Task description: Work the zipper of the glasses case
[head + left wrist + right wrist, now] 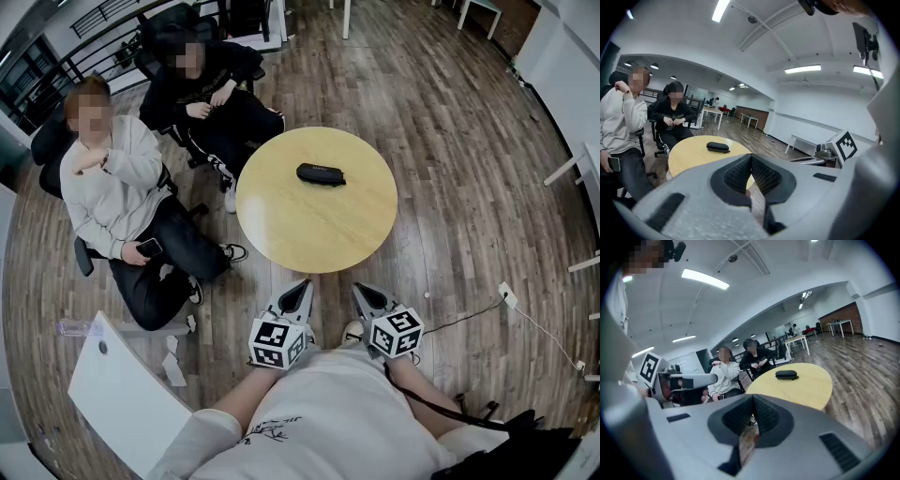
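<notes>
A black zipped glasses case lies flat on the far half of a round wooden table. The case also shows in the left gripper view and the right gripper view, small and far off. My left gripper and right gripper are held close to my body, short of the table's near edge, pointing toward it. Both have their jaws pressed together with nothing between them. Neither touches the case.
Two seated people sit on office chairs left of the table. A white board leans at lower left with a bottle beside it. A cable and power strip lie on the wood floor at right.
</notes>
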Tool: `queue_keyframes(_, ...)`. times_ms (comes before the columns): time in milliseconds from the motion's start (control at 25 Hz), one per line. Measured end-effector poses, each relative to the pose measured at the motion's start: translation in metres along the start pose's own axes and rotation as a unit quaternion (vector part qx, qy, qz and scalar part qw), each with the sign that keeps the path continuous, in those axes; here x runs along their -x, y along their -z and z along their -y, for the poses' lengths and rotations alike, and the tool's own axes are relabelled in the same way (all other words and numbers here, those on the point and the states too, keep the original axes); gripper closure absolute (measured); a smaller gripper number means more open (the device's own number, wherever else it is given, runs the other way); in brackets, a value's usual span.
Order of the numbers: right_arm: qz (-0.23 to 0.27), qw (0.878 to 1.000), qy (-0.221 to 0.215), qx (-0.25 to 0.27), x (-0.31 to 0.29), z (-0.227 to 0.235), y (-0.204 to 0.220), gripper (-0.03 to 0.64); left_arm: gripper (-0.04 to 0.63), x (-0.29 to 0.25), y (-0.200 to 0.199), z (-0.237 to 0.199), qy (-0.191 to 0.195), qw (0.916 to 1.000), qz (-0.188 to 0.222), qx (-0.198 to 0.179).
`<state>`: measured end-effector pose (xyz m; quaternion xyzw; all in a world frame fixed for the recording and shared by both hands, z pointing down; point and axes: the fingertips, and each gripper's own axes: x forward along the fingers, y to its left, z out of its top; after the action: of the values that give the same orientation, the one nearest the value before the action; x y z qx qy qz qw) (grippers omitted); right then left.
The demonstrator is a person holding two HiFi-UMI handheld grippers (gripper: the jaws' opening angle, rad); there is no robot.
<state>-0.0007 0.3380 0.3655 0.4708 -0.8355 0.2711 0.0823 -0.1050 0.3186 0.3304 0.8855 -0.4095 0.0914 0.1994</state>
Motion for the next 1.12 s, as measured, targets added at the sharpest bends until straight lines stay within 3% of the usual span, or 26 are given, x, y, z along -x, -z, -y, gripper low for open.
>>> queue_keyframes(360,0.01,0.999,0.043,0.005,-0.011,-0.007,-0.006,0.615,0.589,0.01,-0.002,-0.03,0.014,0.9999,0.005,-0.003)
queue_keyframes(640,-0.001,0.998,0.065,-0.016,-0.019,0.027,-0.006,0.615,0.589,-0.012,-0.001,-0.042,0.013,0.9998,-0.011,0.005)
queue_keyframes(840,-0.001,0.998,0.054,-0.017,-0.057,0.068,-0.024,0.615,0.589,-0.055,-0.015,-0.062,-0.006,0.9999,-0.01,0.007)
queue_keyframes(1120,0.016,1.0,0.018,-0.006,-0.114,0.121,-0.088,0.615,0.589,-0.131,-0.063,-0.088,-0.032,0.9994,-0.007,-0.01)
